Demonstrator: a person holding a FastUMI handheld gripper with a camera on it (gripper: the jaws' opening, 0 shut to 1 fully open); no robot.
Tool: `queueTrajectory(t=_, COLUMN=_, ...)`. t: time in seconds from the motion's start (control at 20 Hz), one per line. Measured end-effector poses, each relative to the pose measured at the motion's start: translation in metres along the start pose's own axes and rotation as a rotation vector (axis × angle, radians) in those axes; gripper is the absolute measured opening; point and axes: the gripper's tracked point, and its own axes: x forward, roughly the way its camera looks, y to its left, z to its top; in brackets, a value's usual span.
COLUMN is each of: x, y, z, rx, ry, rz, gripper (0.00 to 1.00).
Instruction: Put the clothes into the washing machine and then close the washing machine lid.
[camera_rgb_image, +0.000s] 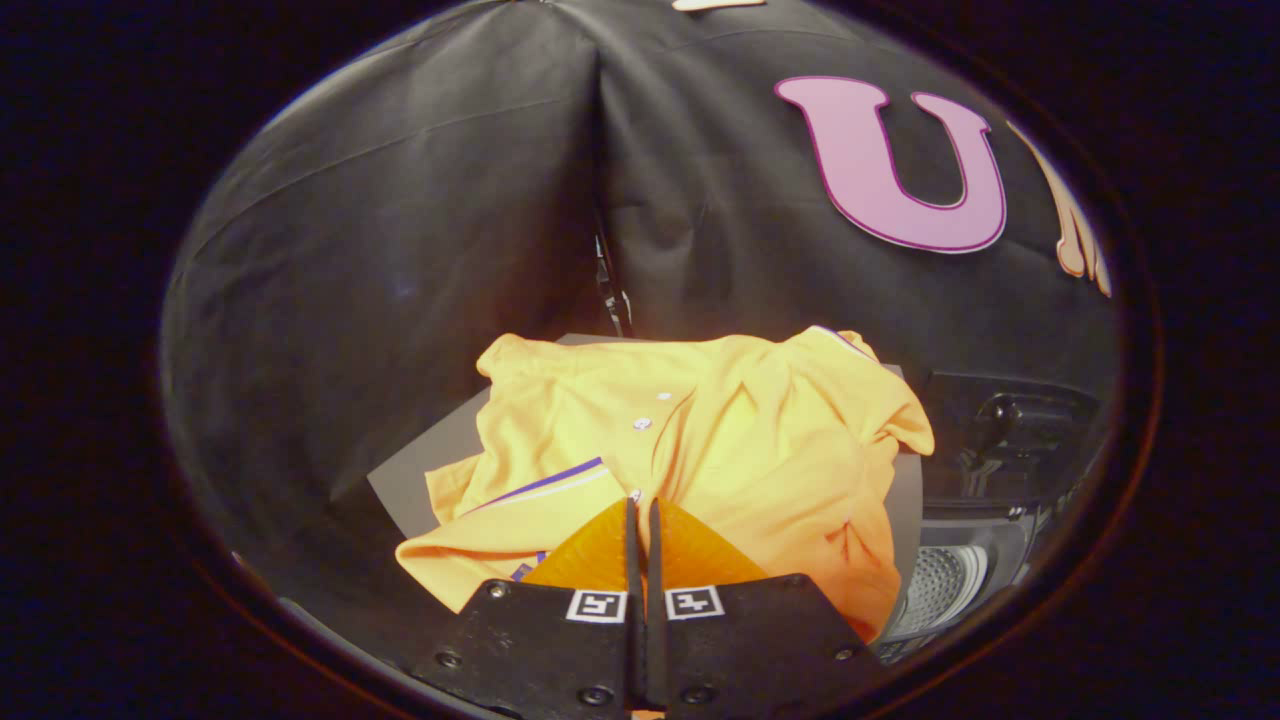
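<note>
A yellow polo shirt (740, 450) with purple trim lies spread over a grey tabletop (430, 460), its lower hem hanging over the near right side. My gripper (641, 502) is shut, its fingertips pressed together on a fold of the shirt near the button placket. To the right and lower down stands the washing machine, with its perforated drum (940, 590) showing and its dark lid (1000, 440) raised behind the opening.
Black cloth walls meet in a corner just behind the table. A thin cable (610, 290) hangs down in that corner. The shirt's right edge hangs close to the machine's opening.
</note>
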Motion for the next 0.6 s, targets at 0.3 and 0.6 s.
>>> queueTrajectory(t=0.3, x=-0.026, y=-0.017, z=0.023, rx=0.019, ry=-0.084, rz=-0.05, gripper=0.0)
queueTrajectory(t=0.6, x=-0.068, y=-0.087, z=0.05, rx=0.027, ry=-0.166, rz=-0.192, gripper=0.0)
